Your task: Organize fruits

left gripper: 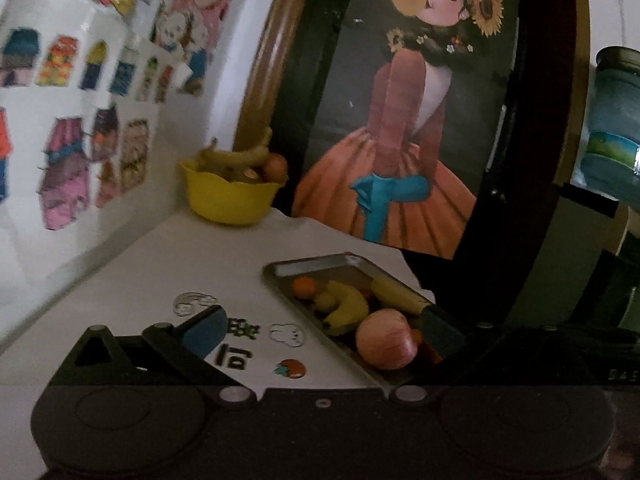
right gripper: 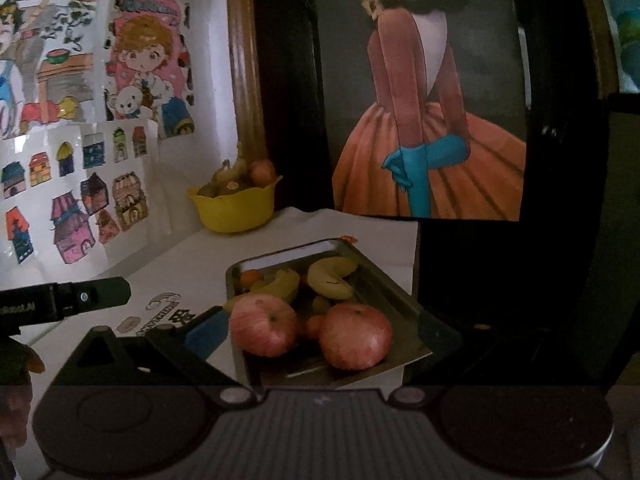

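A metal tray on the white table holds fruit: pink apples, yellow bananas and small oranges. A yellow bowl with bananas and a reddish fruit stands at the back by the wall. My left gripper is open and empty, its jaws wide over the tray's near left edge. My right gripper is open and empty, its jaws spread either side of the two apples.
Stickers lie on the white table. Coloured drawings cover the left wall. A framed picture of a girl stands behind the tray. The left gripper's body shows at the left of the right wrist view.
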A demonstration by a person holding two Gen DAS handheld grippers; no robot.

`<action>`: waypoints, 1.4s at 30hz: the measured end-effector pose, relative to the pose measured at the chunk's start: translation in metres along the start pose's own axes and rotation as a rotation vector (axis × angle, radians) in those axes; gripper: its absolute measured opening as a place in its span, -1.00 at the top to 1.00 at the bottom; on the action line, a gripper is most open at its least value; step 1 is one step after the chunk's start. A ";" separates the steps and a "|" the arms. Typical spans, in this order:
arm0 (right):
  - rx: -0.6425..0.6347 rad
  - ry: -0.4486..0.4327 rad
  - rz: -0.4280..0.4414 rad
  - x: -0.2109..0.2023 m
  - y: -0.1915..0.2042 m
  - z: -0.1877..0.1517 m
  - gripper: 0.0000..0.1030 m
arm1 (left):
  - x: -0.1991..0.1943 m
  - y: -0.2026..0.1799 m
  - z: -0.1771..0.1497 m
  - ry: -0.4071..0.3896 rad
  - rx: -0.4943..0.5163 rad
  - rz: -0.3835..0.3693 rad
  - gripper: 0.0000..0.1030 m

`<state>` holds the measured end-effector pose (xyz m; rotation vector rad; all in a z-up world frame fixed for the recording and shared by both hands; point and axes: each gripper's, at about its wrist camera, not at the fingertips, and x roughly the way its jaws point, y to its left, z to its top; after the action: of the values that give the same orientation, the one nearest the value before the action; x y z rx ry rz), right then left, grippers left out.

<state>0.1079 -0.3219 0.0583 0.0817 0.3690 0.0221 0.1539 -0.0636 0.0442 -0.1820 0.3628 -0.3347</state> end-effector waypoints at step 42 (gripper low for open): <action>-0.095 -0.247 -0.100 -0.116 0.073 -0.115 -1.00 | -0.137 -0.007 -0.109 -0.145 0.028 0.230 -0.99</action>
<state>-0.0423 -0.2447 -0.0002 -0.0282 0.1249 -0.0691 -0.0100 -0.0347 -0.0111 -0.1346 0.2329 -0.0990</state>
